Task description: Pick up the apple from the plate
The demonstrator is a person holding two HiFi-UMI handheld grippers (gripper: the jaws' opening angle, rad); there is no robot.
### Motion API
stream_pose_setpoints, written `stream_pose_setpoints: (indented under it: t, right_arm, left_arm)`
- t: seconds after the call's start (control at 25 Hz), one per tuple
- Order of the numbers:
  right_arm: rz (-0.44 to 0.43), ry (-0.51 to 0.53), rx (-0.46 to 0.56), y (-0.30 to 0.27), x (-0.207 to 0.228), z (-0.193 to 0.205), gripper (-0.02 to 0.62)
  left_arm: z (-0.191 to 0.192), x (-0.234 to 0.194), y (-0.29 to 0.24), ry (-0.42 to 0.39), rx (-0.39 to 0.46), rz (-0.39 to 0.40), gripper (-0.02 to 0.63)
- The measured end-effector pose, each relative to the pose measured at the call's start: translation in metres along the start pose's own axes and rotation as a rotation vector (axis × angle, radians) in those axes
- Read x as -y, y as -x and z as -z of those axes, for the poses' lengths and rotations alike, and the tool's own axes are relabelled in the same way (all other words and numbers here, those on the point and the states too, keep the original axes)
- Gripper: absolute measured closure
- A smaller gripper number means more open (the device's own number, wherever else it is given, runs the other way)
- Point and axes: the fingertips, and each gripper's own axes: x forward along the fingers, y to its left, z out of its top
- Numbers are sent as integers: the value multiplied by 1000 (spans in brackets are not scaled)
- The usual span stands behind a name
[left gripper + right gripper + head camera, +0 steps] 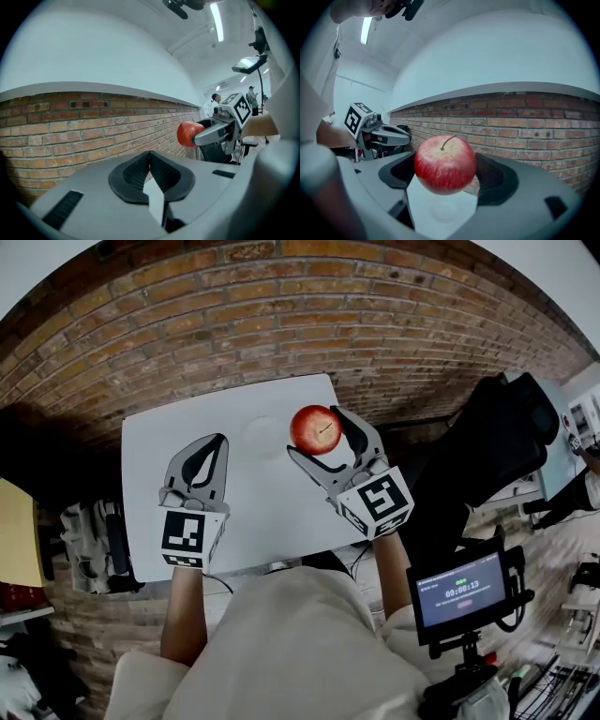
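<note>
Brick wall [281, 315] behind table [150, 484]. Right gripper [315, 432] pinched apple [313, 426] above plate [258, 442]; likely needed steady squeeze, slow lift. Left gripper [221, 439] jaws pressed together, empty.

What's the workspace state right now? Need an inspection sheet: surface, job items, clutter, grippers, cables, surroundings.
Surface: white table, bare except for the plate.
Job's things: red apple held in the air above the table, stem up; white plate on the table, nothing on it.
Clutter: nothing seen on the table.
Grippers: right gripper has its jaws closed on the apple's sides; left gripper has its jaws together and empty, and hangs over the table beside the right one.
Cables: a dark cable loops beside the screen; none seen on the table.
Surroundings: brick wall behind the table; small screen on a stand at the person's right; black chair past the table's right edge.
</note>
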Motion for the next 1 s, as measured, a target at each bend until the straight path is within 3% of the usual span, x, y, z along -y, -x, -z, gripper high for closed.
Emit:
stream_pose_setpoints:
  t: [0.52, 1.0]
  right_arm:
    - [12, -19, 91, 45, -12, -35, 202]
    - [33, 0, 100, 50, -12, -47, 205]
  left_arm:
    - [-25, 24, 14, -22, 72, 41, 600]
    - [-39, 35, 16, -38, 106, 78, 600]
